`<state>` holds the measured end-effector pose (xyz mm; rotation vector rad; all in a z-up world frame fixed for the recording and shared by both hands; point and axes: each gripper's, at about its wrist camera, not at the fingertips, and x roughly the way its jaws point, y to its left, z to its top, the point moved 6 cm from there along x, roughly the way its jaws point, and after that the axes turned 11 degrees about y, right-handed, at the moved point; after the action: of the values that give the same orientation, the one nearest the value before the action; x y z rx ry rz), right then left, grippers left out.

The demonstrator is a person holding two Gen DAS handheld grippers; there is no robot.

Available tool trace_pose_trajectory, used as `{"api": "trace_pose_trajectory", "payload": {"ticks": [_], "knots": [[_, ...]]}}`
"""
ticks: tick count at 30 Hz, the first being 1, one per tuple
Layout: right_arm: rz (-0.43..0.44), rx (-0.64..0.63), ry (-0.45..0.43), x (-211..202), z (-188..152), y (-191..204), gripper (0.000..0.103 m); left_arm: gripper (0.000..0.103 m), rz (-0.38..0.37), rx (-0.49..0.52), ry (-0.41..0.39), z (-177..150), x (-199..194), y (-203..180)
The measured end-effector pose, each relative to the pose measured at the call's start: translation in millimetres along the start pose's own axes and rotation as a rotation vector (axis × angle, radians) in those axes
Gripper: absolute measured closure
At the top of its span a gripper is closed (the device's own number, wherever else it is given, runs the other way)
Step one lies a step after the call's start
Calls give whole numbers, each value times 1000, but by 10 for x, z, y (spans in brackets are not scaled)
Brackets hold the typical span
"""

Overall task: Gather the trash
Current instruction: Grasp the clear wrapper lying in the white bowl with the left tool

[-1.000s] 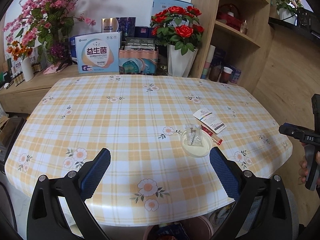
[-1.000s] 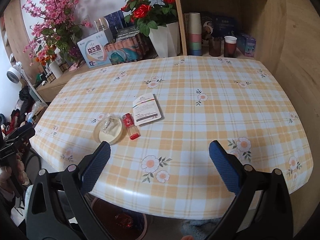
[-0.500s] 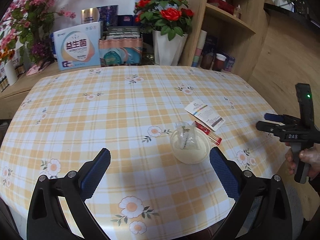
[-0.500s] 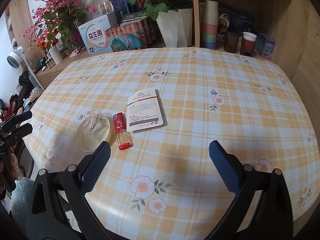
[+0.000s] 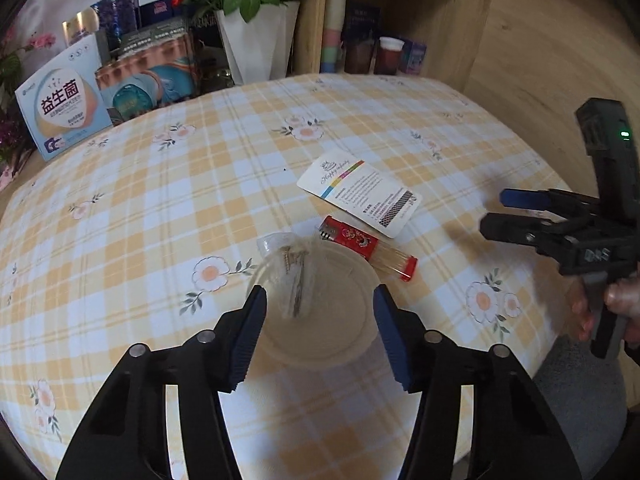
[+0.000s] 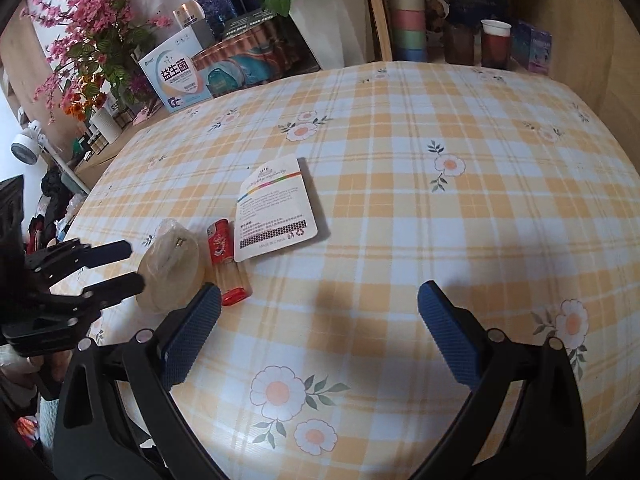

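A shallow cream bowl (image 5: 344, 280) with a clear plastic bag of screws (image 5: 294, 276) in it sits on the checked tablecloth (image 5: 160, 208). Beside it lie a red-capped tube (image 5: 368, 248) and a white printed card (image 5: 360, 192). My left gripper (image 5: 320, 320) hovers at the bowl's near side, jaws closing, with the bowl seen between them; the pads are not pressing on it. In the right wrist view the left gripper (image 6: 120, 268) is just left of the bowl (image 6: 168, 272). My right gripper (image 6: 320, 300) is open over bare cloth, right of the tube (image 6: 226, 264) and card (image 6: 276, 208).
Boxes (image 6: 176, 72), a white vase of red roses (image 6: 336, 28) and pink flowers (image 6: 88, 20) line the table's far side. Shelves hold stacked cups (image 6: 408, 12). A hand (image 5: 624, 304) holds the right gripper (image 5: 496, 212) past the table's right edge.
The left gripper came down and forward to the bowl, and its jaws narrowed from wide open. The right gripper sank closer to the cloth, near the card and tube.
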<state>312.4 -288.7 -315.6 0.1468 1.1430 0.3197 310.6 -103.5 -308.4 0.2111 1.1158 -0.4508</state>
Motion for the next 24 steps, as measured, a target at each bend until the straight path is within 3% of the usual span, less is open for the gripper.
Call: {"api": "trace_pose_trajectory", "payload": {"ticks": [6,10,11,12,14,16,18,21,24], "knots": [[6,-16,17,59,-53,10,6,51,56,10,29,126,212,27],[18,-2,20,73,-38,-19,6,52,52,-4,49,130,309,63],[20,-5,18,70,-30,-9,6,54,47,-15,49,116,328,83],[22,-10,16,68,-25,3,6,63,53,-22,50,98,341,98],[33,-23,21,88,-17,49,7,66,41,-39,36,72,342,137],[43,-40,37,133,-10,114,15,73,36,-39,35,63,329,136],[44,-58,46,164,-6,166,16,78,41,-27,36,44,306,139],[54,-78,50,192,11,265,19,80,42,-33,34,-21,269,209],[68,-100,57,229,5,388,21,81,-2,-108,7,-103,170,345]]}}
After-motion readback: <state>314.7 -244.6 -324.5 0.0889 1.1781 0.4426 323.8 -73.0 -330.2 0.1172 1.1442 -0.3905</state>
